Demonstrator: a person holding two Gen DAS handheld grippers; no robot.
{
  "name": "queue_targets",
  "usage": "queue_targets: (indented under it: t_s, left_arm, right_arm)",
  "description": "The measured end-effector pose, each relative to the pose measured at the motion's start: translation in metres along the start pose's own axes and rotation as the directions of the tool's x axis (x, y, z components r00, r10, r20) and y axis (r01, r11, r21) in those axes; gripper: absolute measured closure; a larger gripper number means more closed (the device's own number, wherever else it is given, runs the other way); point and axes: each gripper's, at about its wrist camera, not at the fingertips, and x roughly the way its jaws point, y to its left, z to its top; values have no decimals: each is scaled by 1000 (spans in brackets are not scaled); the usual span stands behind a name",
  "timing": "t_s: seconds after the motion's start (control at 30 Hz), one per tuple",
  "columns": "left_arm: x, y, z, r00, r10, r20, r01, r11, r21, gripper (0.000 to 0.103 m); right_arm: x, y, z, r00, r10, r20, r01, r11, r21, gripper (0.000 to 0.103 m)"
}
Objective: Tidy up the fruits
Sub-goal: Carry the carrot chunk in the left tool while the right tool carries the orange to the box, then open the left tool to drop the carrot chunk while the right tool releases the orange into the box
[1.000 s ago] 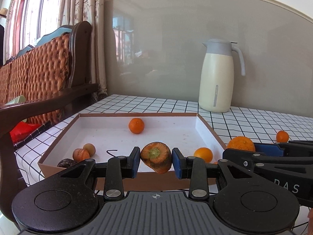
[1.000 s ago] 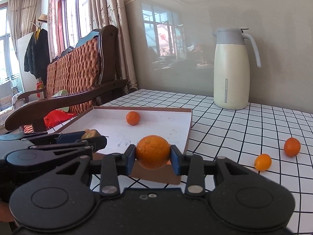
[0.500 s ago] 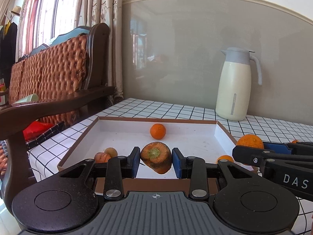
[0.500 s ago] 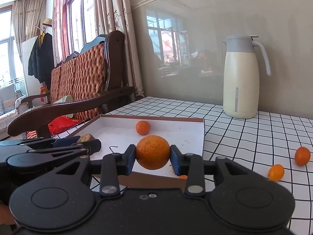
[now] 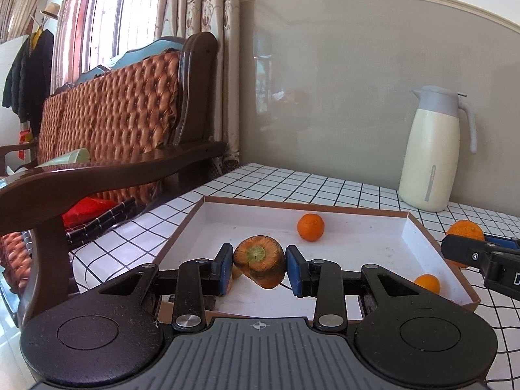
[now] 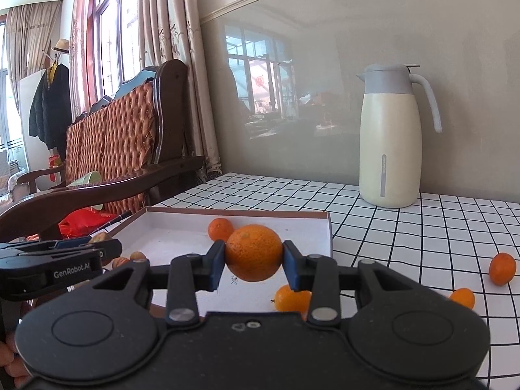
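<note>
My left gripper (image 5: 259, 268) is shut on a carrot stub (image 5: 260, 261), held over the near part of a shallow white box (image 5: 354, 247) with brown card walls. My right gripper (image 6: 253, 264) is shut on a large orange (image 6: 254, 252), held above the box's (image 6: 182, 230) near right corner. In the box lie a small orange (image 5: 310, 227) toward the back, another small orange (image 5: 427, 283) near the right wall, and small brownish fruits (image 6: 136, 256) at the near left, partly hidden by the left gripper. Two more small oranges (image 6: 502, 268) (image 6: 463, 297) lie on the table right of the box.
A cream thermos jug (image 6: 390, 143) with a grey lid stands at the back of the checked tablecloth (image 6: 406, 237). A wooden armchair (image 5: 107, 162) with a woven back stands close to the table's left edge. A grey wall panel rises behind the table.
Both grippers have swung left across the scene while keeping their loads; the box and jug have shifted to the right in both views. The grips look the same.
</note>
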Motion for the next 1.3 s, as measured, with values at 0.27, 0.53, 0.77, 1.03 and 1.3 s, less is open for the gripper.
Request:
queue_targets:
  t_s: [0.27,0.53,0.77,1.03,1.3]
  left_arm:
    - [14,6,4,1000,20,-6,-20,1000,6,68]
    - [28,8,6,999,35,-11,-35,999,12,68]
    - [38,10,6,999,34,-27,-34,999,18,68]
    - [49,11,4,998,35,-49,-34,999,20,68]
    - [37,9,17,994,97,59,-99,995,31,0]
  right_arm:
    - [17,0,-1,999,-28,-17,29,999,15,74]
    - [34,3,-3,997,-67,-40,67,998,6,74]
    - [45,0,-4,994,-91,-62,92,996,20,74]
    - [55,-2,-2,991,-115,-67,117,993,29,71]
    - [32,-2,8,975,-199,94,197,980,34,6]
